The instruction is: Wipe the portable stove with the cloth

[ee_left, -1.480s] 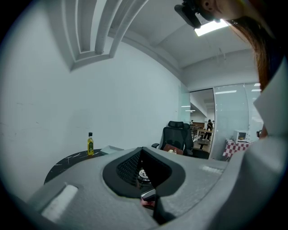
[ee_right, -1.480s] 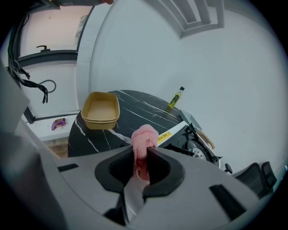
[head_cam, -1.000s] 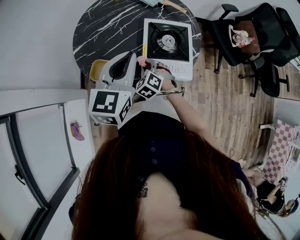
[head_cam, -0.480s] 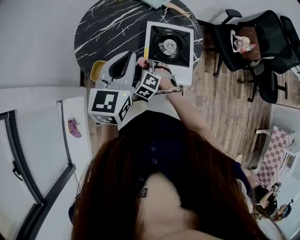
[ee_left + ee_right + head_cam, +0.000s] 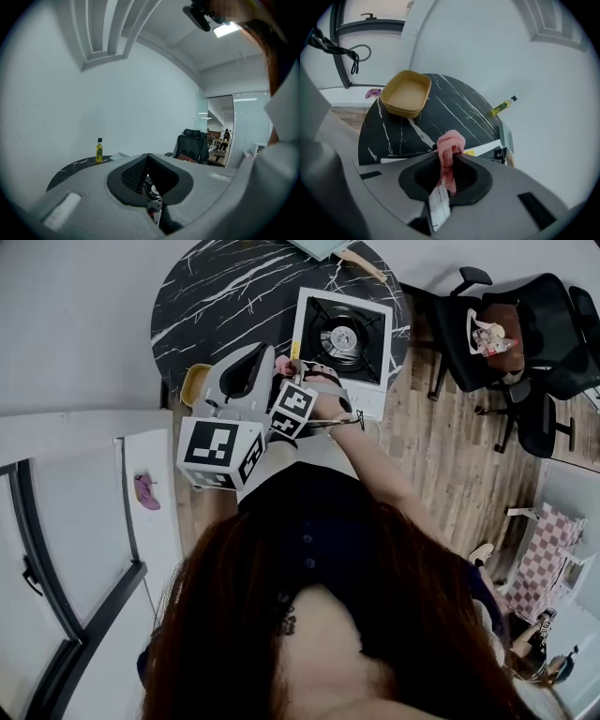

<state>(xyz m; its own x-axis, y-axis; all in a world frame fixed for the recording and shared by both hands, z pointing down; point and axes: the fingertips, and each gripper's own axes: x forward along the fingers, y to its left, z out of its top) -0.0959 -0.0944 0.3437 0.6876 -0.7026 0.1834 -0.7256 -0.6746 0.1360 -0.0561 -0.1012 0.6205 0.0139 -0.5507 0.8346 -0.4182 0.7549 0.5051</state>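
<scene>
Right claw [image 5: 448,159] is pinching the pink cloth [image 5: 451,142], seemingly soft and floppy, by a bunched fold; left claw [image 5: 148,157] is sitting pressed together.

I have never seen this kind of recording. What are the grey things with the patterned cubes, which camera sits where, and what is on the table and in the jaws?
There is no robot here. A person holds a two-jaw gripper in each hand, and the marker cubes are part of those grippers. The head view looks steeply down from the person's head onto a round black marble table. On the table stand a white portable stove and a yellow tray. A small bottle shows in the gripper views. The other two pictures come from a camera riding on each gripper and looking along its jaws. The right gripper is shut on a pink cloth, close to the stove's edge. The left gripper has its jaws together with nothing between them.
</scene>
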